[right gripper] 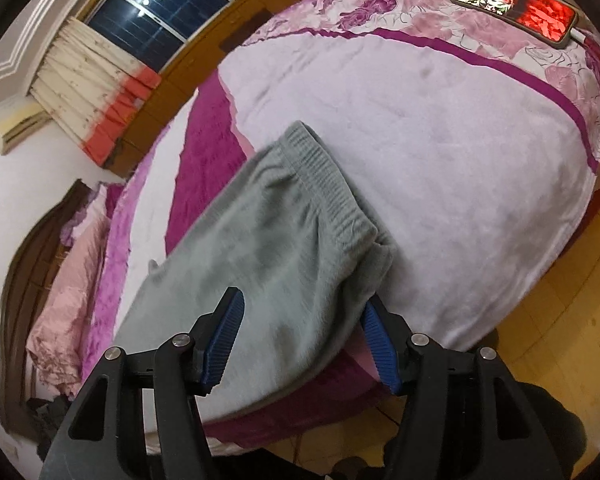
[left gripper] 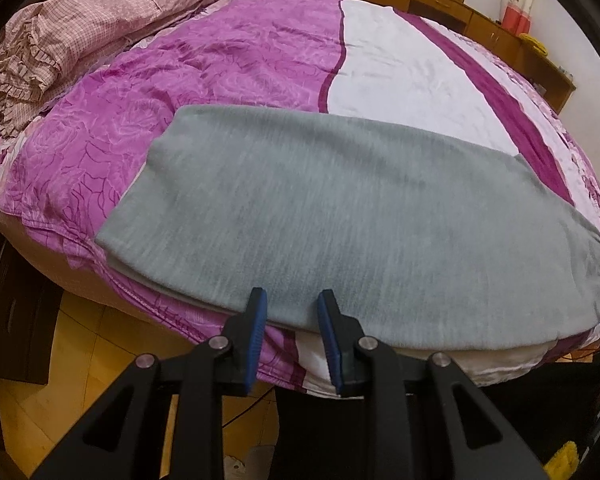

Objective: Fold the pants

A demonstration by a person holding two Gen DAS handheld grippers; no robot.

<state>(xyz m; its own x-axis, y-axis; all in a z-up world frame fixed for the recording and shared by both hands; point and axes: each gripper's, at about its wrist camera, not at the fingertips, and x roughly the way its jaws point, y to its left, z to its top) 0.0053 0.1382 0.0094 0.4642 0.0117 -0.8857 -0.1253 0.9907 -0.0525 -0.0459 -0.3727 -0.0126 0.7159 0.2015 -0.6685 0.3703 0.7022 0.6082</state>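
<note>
Pants (left gripper: 340, 216) flat on the bed (left gripper: 400, 80), legs stacked, along the near edge. Left gripper (left gripper: 292, 304) spread at the near hem; right gripper (right gripper: 300, 312) spread, straddling the waistband end. Likely pre-grasp: next, pinch both ends, then fold across.

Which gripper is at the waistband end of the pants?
The right gripper: its open jaws straddle the pants just below the ribbed waistband. The left gripper faces plain grey fabric.

Pants (left gripper: 340, 208) are seen as matt grey fleece; bedspread (left gripper: 228, 60) as sheened plush cloth; claw pads (right gripper: 224, 344) as ribbed blue plastic.
</note>
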